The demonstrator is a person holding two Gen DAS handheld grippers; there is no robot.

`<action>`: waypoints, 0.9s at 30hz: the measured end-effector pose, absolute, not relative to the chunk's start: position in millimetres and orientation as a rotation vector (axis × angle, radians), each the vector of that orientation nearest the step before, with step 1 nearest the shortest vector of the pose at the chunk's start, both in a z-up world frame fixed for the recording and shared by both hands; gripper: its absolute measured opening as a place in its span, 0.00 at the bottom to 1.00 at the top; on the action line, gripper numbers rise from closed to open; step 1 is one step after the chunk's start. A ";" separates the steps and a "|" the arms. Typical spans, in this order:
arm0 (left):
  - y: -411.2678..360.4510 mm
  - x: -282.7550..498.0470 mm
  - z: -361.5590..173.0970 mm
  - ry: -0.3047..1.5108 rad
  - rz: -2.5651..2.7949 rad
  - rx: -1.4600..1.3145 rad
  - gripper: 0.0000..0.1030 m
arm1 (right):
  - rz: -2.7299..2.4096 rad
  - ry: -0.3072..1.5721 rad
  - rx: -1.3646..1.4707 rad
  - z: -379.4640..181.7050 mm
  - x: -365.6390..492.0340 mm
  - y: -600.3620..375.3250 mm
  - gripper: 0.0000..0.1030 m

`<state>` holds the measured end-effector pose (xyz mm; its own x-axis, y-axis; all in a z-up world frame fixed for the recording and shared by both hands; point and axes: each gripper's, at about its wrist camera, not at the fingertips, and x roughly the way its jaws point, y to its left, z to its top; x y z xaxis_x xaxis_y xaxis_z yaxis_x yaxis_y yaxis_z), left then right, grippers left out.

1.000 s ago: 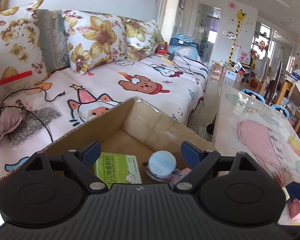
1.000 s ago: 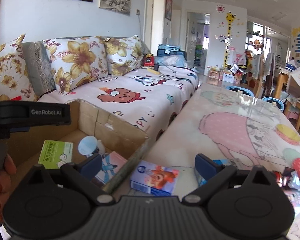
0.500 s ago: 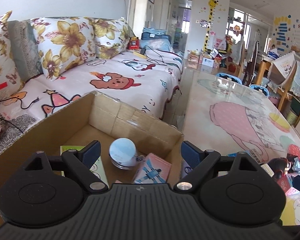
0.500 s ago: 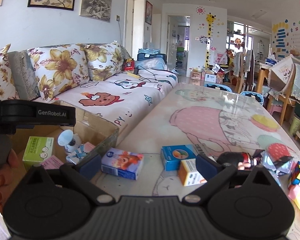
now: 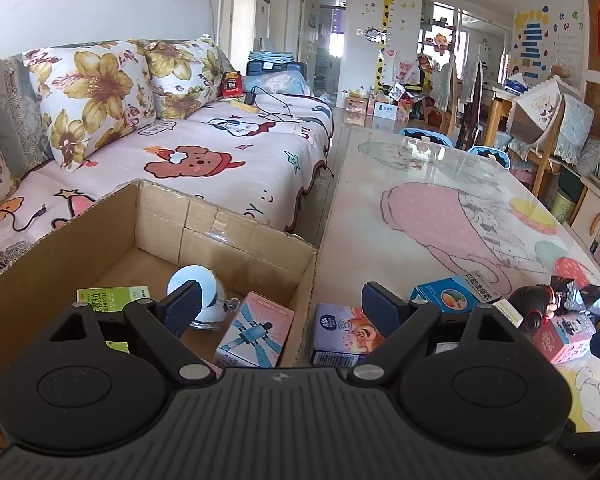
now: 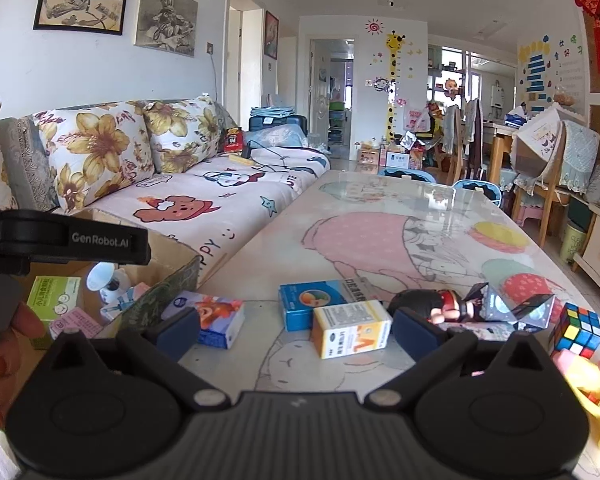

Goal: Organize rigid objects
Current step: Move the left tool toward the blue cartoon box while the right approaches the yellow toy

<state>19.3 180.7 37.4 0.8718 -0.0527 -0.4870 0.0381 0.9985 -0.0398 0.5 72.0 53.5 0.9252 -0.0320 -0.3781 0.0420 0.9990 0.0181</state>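
Note:
A cardboard box (image 5: 236, 236) stands at the table's left end; inside lie a green carton (image 5: 108, 294), a white round toy (image 5: 198, 282) and a pink carton (image 5: 256, 328). My left gripper (image 5: 280, 308) hangs open over the box's right wall, empty. On the table lie a purple-blue carton (image 6: 216, 318), a blue carton (image 6: 312, 300), a yellow-white carton (image 6: 352, 326), a dark figurine (image 6: 440, 306) and a Rubik's cube (image 6: 576, 328). My right gripper (image 6: 296, 330) is open and empty, just short of the cartons. The same box (image 6: 168, 280) shows at left in the right wrist view.
A sofa (image 5: 204, 152) with floral cushions runs along the left, beyond the box. The table (image 6: 380, 232) with its cartoon cover stretches away. Shiny foil packets (image 6: 516, 304) lie beside the figurine. A hand (image 6: 4, 344) holds the left gripper's body (image 6: 72, 238). Chairs and shelves crowd the far right.
Both grippers have swung right, away from the box toward the table. More of the loose cartons, the figurine and the cube have come into view. Both jaws stay open.

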 end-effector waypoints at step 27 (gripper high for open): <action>162.9 16.9 24.8 0.488 -0.180 0.112 1.00 | -0.160 0.387 0.018 41.7 -17.2 4.1 0.99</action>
<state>16.9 162.9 24.8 0.8678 -0.1451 -0.4752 0.1987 0.9779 0.0643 -17.2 4.1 41.7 0.9136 -0.1523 -0.3770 0.1590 0.9872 -0.0136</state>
